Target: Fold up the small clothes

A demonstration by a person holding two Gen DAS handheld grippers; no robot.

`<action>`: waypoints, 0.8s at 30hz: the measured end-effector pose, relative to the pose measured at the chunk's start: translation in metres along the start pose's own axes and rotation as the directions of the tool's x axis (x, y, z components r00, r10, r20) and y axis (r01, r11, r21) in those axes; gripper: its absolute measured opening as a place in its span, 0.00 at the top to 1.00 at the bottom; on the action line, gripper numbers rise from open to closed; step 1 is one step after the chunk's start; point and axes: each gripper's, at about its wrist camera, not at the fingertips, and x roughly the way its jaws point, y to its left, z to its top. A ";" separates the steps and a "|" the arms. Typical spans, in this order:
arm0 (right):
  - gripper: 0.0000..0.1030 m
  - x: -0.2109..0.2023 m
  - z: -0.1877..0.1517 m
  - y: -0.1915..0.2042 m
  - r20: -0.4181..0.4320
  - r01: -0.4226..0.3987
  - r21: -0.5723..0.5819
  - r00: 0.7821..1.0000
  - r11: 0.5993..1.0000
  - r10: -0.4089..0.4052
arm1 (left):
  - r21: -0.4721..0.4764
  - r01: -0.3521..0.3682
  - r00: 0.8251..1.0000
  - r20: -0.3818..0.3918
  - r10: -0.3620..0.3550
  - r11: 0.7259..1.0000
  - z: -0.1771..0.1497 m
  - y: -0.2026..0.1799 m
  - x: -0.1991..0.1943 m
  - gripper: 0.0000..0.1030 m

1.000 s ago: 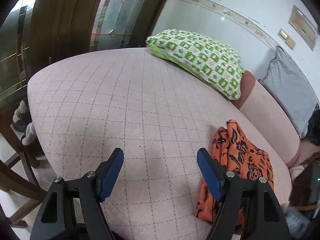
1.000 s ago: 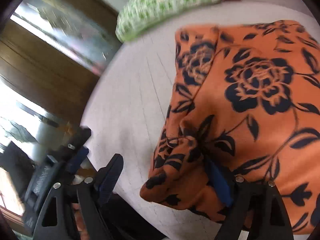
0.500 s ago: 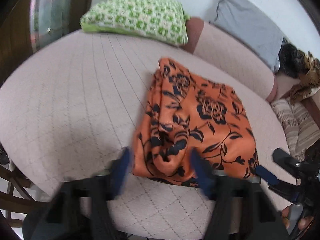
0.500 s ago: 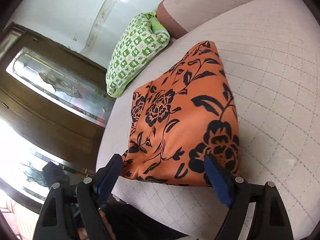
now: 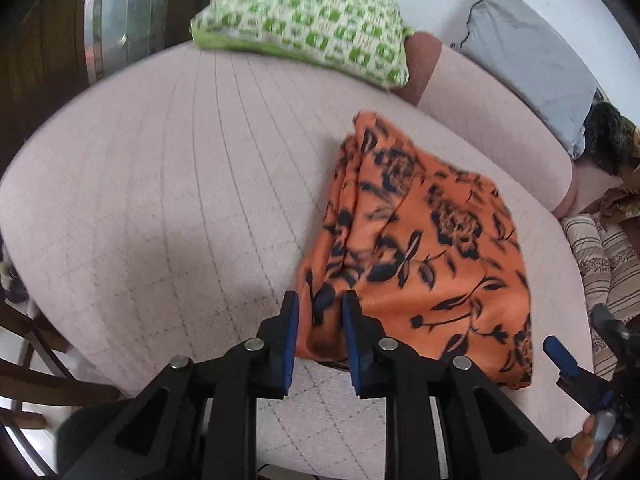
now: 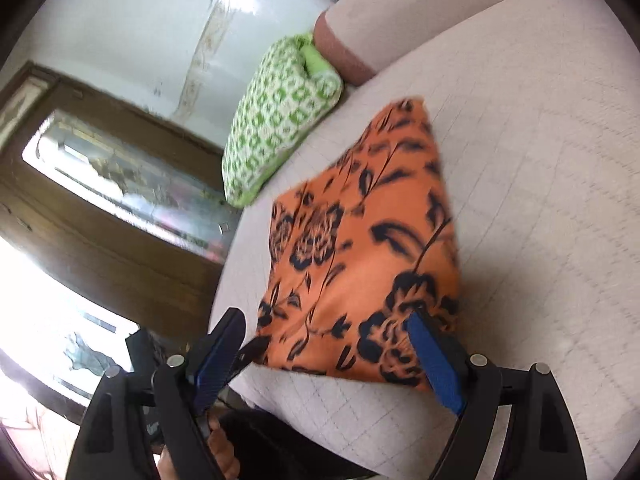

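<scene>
Now the orange cloth with a black flower print (image 5: pixel 432 248) lies on the pale pink quilted bed (image 5: pixel 168 184), right of centre in the left wrist view and reaching down to the bed's near edge. It looks partly folded, with bunched pleats along its left side and a flatter panel to the right.

The left gripper (image 5: pixel 318 312) sits at the cloth's lower left corner; its blue-padded jaws have just been closing and now stand narrowly apart with a wad of orange fabric between them, seemingly pinched. The right gripper (image 6: pixel 324 344) has its jaws spread wide, straddling the near hem of the cloth at the bottom centre of the right wrist view; its right pad lies against the fabric's lower right corner, but nothing is clamped.

A green-and-white patterned pillow (image 5: pixel 308 28) rests at the top of the frame, well apart from the cloth, and a grey cushion (image 5: pixel 524 52) leans at the upper right.

By my judgement, the step in hand is taking hold of the two near corners before making a fold. The next move likely calls for the right gripper to close on its corner, then for both to lift and carry the hem evenly over the far edge, keeping the layers from slipping.
</scene>
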 end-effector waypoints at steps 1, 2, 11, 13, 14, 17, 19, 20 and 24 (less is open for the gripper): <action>0.14 -0.003 0.004 -0.006 0.008 0.011 0.011 1.000 1.000 -0.011 | 0.032 -0.008 0.999 0.044 0.007 0.999 0.003 -0.007 -0.011 0.74; 0.14 -0.005 0.007 -0.013 0.013 0.028 0.027 1.000 0.999 -0.028 | 0.070 -0.011 0.997 0.083 0.005 0.997 0.006 -0.017 -0.019 0.70; 0.14 0.029 0.015 -0.064 -0.097 -0.033 0.253 0.994 0.967 0.059 | 0.311 -0.082 0.996 0.059 0.067 0.947 0.028 -0.074 0.039 0.56; 0.25 0.041 0.012 -0.062 -0.129 -0.015 0.273 0.990 0.962 0.052 | 0.317 -0.130 0.990 -0.013 0.141 0.939 0.024 -0.063 0.069 0.52; 0.52 0.044 0.012 -0.058 -0.136 -0.034 0.277 0.988 0.960 0.075 | 0.299 -0.135 0.990 -0.004 0.143 0.945 0.022 -0.055 0.073 0.50; 0.73 0.035 0.011 -0.031 -0.124 0.021 0.181 0.992 0.983 0.001 | 0.308 -0.149 0.988 0.011 0.153 0.940 0.022 -0.053 0.075 0.46; 0.73 0.042 0.005 -0.036 -0.149 0.115 0.138 0.984 0.984 -0.094 | 0.316 -0.145 0.989 0.009 0.150 0.938 0.019 -0.053 0.078 0.45; 0.72 0.050 0.000 -0.050 -0.187 0.173 0.136 0.971 0.975 -0.146 | 0.303 -0.134 0.990 0.000 0.141 0.944 0.020 -0.052 0.081 0.45; 0.27 0.029 -0.003 -0.063 -0.124 0.037 0.257 0.992 0.966 -0.005 | 0.251 -0.097 0.994 -0.022 0.106 0.963 0.025 -0.038 0.080 0.41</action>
